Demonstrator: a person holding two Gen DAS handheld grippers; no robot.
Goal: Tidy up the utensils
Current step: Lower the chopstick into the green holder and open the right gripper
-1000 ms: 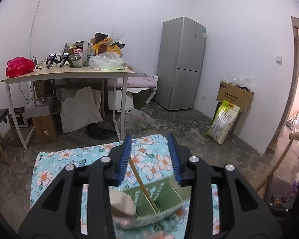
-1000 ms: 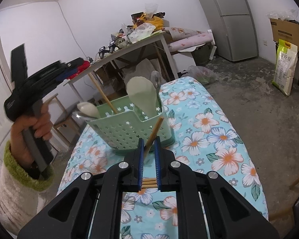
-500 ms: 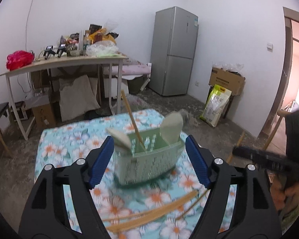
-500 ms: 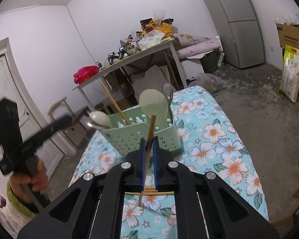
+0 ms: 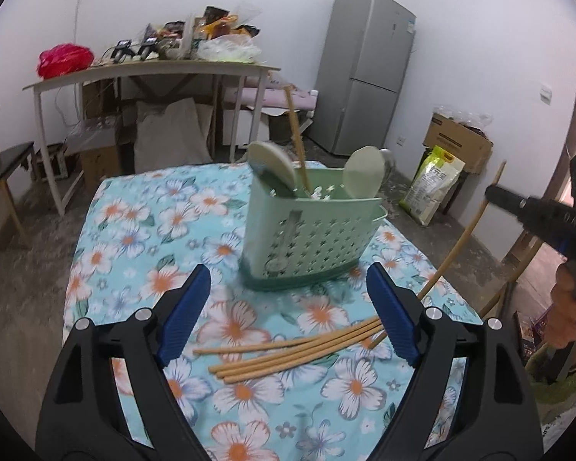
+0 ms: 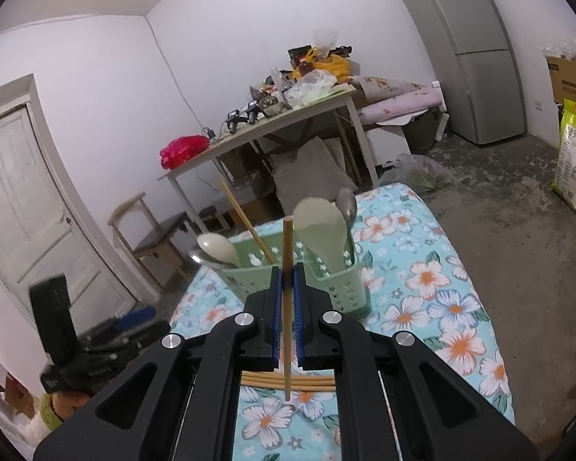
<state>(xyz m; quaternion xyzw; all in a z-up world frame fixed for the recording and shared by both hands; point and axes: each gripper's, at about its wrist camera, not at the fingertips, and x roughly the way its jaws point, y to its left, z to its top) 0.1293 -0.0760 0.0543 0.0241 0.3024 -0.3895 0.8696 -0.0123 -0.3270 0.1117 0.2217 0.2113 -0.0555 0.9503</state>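
Left gripper (image 5: 288, 307): jaws just opened wide, empty, now lowered over loose chopsticks (image 5: 295, 351) near the tablecloth's (image 5: 107, 253) front edge; right gripper (image 6: 287, 280) clamps one chopstick (image 6: 287, 288) upright, since lifted before the green caddy (image 5: 311, 238), likely next in.

Left claw (image 5: 288, 313): matte black, angular frame with triangular cut-outs in each arm.
Left claw pads (image 5: 182, 320): ribbed blue strips along the inner faces.
Screws (image 5: 143, 313): round silver heads, two to each arm.
Right claw (image 6: 287, 286): same black frame, blue ribbed pads, silver screws.
Right claw from the side (image 5: 545, 217): black body with a blue patch and small white lettering.
Sleeve (image 6: 52, 409): green knitted cuff on a pale fuzzy garment.
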